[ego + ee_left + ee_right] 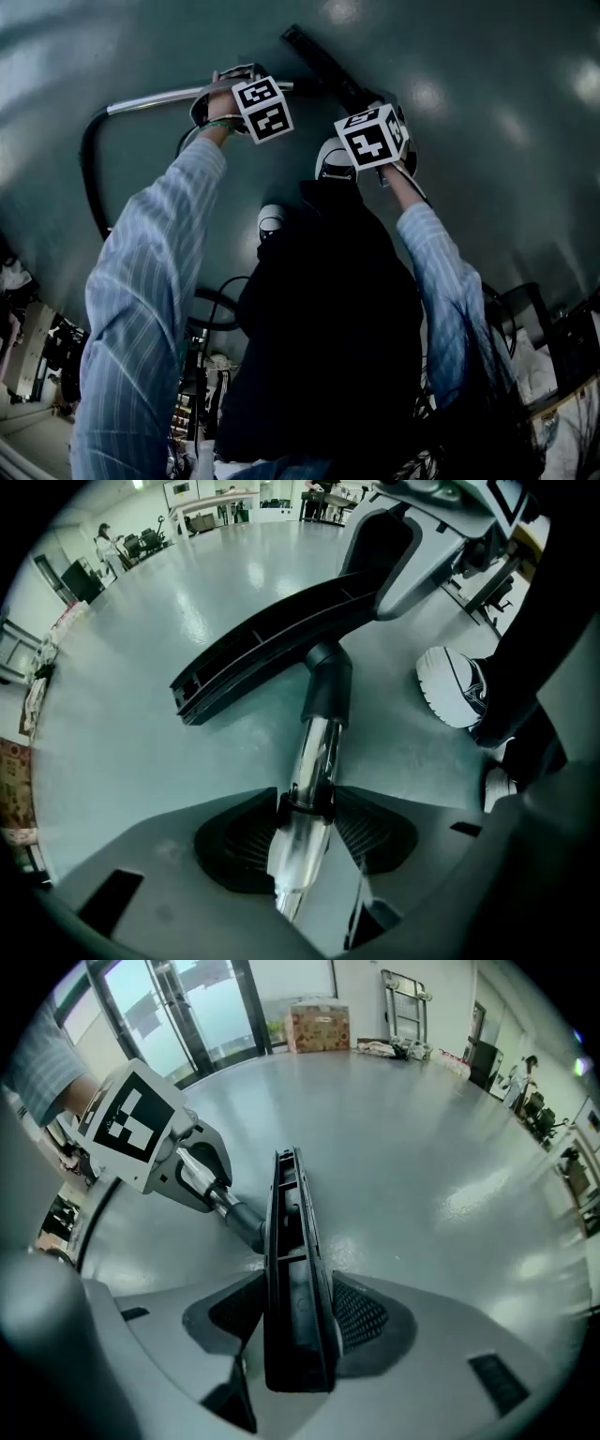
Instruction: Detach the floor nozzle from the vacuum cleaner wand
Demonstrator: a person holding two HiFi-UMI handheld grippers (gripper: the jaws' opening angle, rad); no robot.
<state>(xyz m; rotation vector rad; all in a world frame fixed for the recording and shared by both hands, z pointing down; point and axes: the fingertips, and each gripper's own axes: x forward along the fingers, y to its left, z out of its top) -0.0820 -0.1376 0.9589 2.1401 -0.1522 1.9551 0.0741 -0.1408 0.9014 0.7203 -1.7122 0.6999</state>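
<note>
The black floor nozzle (319,61) lies on the grey-green floor, joined by its black neck to the chrome wand (150,100). The wand runs left to a black hose (89,159). My left gripper (223,91) points straight down over the wand. In the left gripper view the wand (314,752) passes between the pads of the left gripper (307,832), which stands open around it. My right gripper (386,105) straddles the nozzle's right end. In the right gripper view the nozzle (289,1241) lies lengthwise between the jaws of the right gripper (298,1321), open.
The person's white shoes (335,159) stand just behind the nozzle, one near the wand (455,686). Cables and clutter lie at the lower left (202,375). A cardboard box (319,1027), trolleys and glass doors line the far walls.
</note>
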